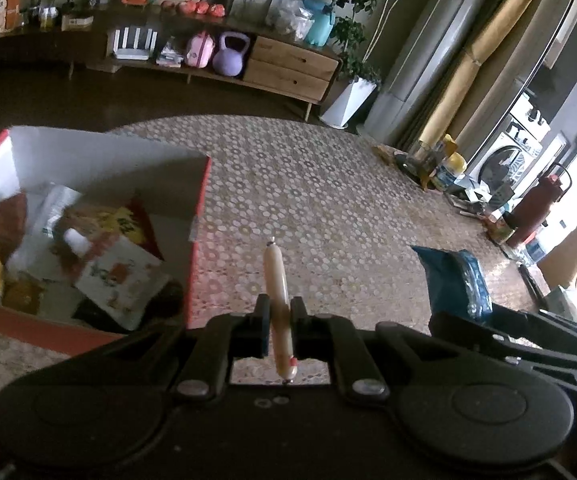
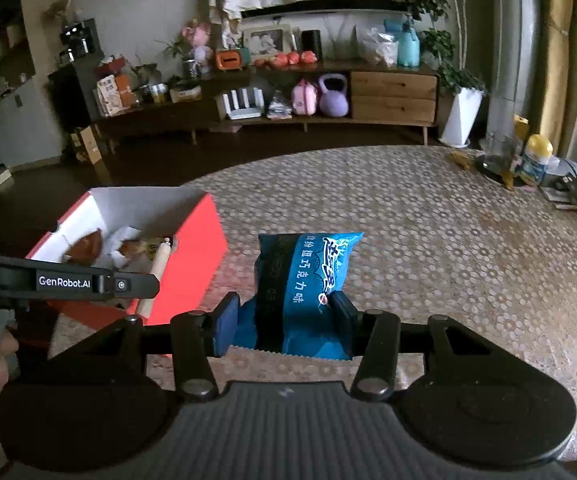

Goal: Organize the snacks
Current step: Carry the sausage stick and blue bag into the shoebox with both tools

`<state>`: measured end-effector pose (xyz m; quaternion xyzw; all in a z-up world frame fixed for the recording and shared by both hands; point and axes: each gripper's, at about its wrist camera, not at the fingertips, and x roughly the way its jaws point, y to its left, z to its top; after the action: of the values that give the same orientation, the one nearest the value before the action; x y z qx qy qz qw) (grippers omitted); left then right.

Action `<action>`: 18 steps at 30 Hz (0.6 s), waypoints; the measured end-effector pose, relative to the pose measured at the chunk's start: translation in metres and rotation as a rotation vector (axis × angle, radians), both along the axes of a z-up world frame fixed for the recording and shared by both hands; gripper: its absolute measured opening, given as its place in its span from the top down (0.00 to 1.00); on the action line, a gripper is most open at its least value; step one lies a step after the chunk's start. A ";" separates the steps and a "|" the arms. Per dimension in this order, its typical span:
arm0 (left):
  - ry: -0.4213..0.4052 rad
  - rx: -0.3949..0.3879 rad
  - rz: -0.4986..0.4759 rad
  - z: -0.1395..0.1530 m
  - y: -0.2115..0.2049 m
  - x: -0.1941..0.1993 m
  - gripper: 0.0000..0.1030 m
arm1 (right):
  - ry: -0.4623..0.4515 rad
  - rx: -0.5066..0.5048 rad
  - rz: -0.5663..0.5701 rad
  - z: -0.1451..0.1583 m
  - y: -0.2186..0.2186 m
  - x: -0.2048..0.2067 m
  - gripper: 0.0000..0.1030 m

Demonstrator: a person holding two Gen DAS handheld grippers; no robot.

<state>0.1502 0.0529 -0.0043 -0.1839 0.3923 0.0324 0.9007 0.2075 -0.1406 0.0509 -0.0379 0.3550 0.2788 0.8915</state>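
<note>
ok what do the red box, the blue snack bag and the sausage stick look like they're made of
Red box: looks like cardboard, matte red outside, plain white inside, with thin folded walls.
Blue snack bag: glossy printed plastic film, going by its sheen, wrinkles and serrated sealed edge; the right gripper pinches it.
Sausage stick: seemingly smooth, slightly shiny plastic casing with clipped ends, held in the left gripper.

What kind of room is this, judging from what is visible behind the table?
Most likely a home living room. A low wooden sideboard along the far wall carries a framed photo and a purple kettlebell, a potted plant stands beside it, and curtains hang at the right.
</note>
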 end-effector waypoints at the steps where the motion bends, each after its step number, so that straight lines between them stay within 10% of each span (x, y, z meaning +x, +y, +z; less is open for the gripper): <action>1: 0.000 0.004 0.001 0.001 0.004 -0.002 0.93 | -0.001 0.002 0.006 0.001 0.004 -0.002 0.53; 18: -0.004 0.120 0.082 0.025 0.095 -0.028 0.93 | 0.005 0.015 0.138 0.000 0.106 -0.013 0.53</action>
<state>0.1224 0.1482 0.0205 -0.1453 0.3798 0.0925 0.9089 0.1945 -0.0350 0.0506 -0.0551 0.3517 0.3422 0.8696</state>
